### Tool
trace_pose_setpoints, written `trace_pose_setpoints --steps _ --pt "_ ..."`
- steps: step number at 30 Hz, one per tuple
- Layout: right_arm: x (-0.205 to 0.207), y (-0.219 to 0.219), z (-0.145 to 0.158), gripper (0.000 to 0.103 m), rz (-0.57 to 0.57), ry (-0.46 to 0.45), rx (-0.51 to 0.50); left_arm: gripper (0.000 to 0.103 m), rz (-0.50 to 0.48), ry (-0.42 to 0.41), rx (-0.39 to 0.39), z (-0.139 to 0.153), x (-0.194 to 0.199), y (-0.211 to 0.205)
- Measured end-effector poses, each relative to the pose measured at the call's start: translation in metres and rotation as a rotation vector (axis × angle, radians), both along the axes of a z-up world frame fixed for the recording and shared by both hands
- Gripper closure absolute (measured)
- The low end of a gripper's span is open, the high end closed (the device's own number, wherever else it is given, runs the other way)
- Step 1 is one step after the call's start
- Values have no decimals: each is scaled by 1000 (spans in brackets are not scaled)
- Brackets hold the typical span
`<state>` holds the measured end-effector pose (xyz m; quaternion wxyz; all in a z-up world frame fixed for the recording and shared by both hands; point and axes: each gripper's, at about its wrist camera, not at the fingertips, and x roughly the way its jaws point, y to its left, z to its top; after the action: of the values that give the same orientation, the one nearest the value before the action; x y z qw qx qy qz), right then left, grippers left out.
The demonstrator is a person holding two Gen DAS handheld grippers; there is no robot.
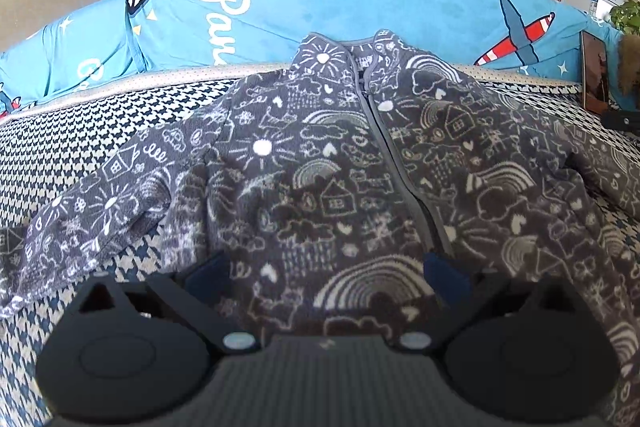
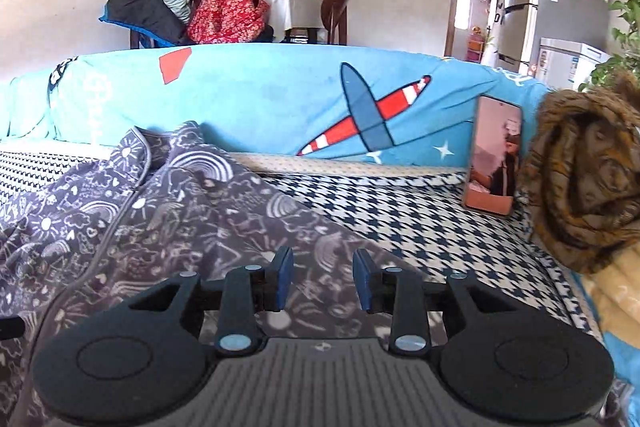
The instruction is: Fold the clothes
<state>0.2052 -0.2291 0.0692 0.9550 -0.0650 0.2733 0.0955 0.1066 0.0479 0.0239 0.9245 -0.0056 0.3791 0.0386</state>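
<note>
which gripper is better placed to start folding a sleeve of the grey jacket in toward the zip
Right, probably. The right gripper hovers open just above a sleeve of the grey jacket, jaws narrowly apart, nothing held. The left gripper is open wide over the jacket's lower front beside the zip, away from either sleeve.

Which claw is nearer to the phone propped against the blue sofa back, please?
The right claw. It hovers over the jacket's sleeve, with the phone just ahead to its right. The left claw sits over the jacket's hem, the phone far off at its right edge.
</note>
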Motion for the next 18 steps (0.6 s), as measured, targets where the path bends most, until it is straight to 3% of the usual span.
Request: trace_pose_setpoints --steps 6,18 --pt "31 27 -8 64 10 27 72 0 34 42 -27 -5 30 20" --pt "86 63 -21 56 45 52 81 0 70 39 -74 6 62 37"
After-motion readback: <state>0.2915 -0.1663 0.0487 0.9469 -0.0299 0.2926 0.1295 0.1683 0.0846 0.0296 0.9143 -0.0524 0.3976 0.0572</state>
